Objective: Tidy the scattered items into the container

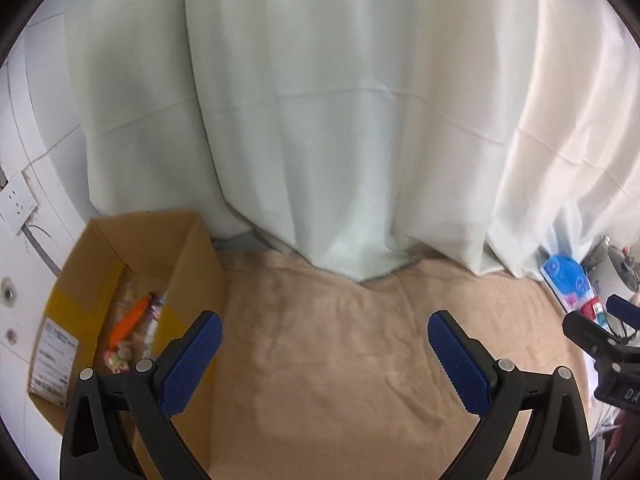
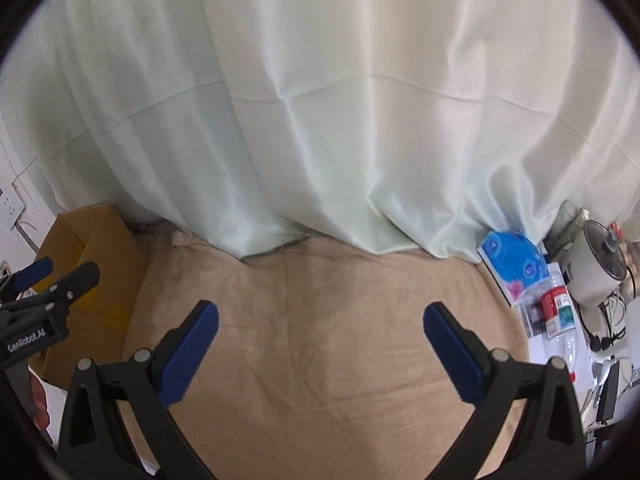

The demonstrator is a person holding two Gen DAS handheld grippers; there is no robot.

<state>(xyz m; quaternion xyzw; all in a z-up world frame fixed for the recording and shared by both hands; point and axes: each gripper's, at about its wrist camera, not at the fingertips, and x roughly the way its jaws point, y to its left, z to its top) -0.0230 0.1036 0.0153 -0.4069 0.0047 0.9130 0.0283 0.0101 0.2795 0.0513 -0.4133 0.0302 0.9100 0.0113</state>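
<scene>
An open cardboard box (image 1: 188, 264) stands at the left edge of a beige cloth (image 1: 328, 344). Inside it lie an orange packet (image 1: 128, 320) and several small wrapped snacks (image 1: 120, 356). My left gripper (image 1: 324, 328) hovers open over the cloth, its left finger beside the box's right wall, nothing between its blue pads. My right gripper (image 2: 320, 320) is also open and empty over the middle of the cloth (image 2: 320, 360). The right wrist view shows the box (image 2: 100, 248) at far left with the left gripper (image 2: 40, 280) in front of it.
A pale curtain (image 1: 340, 120) hangs down onto the cloth's far edge. At the right lie a blue-and-white package (image 2: 512, 260), a clear bottle with a red label (image 2: 554, 304), a white rice cooker (image 2: 596, 268) and cables. A wall socket (image 1: 16, 204) is at left.
</scene>
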